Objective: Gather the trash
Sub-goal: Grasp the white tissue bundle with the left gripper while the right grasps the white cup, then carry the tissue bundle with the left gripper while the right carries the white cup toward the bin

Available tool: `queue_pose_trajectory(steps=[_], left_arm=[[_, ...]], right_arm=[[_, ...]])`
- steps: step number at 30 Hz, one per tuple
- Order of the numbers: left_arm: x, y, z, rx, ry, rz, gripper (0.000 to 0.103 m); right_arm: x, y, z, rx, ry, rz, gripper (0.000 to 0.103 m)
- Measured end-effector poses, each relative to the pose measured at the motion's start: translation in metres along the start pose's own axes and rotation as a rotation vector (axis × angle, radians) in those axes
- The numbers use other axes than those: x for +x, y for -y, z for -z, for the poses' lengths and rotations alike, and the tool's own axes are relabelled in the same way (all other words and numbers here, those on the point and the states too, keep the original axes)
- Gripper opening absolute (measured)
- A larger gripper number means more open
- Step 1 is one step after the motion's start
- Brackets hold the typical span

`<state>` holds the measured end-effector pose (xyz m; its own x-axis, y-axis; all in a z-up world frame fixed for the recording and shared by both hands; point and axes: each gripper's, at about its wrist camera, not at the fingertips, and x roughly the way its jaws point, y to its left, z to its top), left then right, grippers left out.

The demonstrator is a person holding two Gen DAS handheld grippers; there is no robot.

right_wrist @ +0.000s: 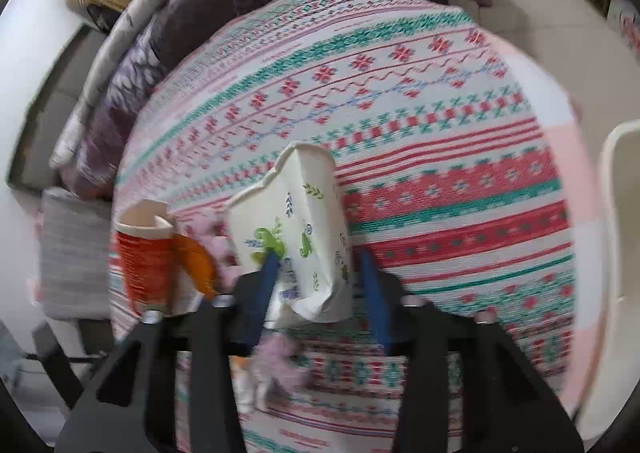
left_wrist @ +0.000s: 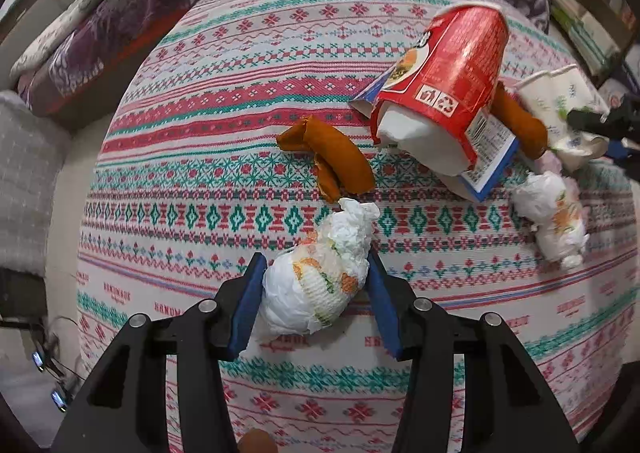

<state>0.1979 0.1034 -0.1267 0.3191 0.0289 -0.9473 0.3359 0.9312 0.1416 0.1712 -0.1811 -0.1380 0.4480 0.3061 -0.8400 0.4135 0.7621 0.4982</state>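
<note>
we see red cup (left_wrist: pixel 452 69) lying on its side, recycling marks and barcode on torn label, text unreadable. left claw (left_wrist: pixel 316 285) half closed, pads pressing crumpled tissue wad (left_wrist: pixel 320 273) on cloth (left_wrist: pixel 240 93). right claw (right_wrist: pixel 316 277) narrowed around white paper cup (right_wrist: pixel 296 229) printed with green leaves. second wad (left_wrist: pixel 552 221) near. cloth striped red-teal, small repeated print illegible. purple bedding (left_wrist: pixel 120 21) behind.

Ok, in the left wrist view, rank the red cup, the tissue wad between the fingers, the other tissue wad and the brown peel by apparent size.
1. Red cup
2. Held tissue wad, though nearness inflates it
3. Brown peel and other tissue wad: too alike to rank
</note>
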Motion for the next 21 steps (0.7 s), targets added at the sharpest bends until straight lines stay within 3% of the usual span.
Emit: queue_pose_trajectory(steps=[13, 21], left_arm=[[-0.067, -0.017, 0.006, -0.252, 0.172, 0.047, 0.050], [-0.108, -0.011, 0.004, -0.311, 0.341, -0.050, 0.050]], right_arm=[[-0.056, -0.051, 0.025, -0.180, 0.210, -0.008, 0.026], [-0.102, -0.069, 0.047, -0.316, 0.403, 0.055, 0.027]])
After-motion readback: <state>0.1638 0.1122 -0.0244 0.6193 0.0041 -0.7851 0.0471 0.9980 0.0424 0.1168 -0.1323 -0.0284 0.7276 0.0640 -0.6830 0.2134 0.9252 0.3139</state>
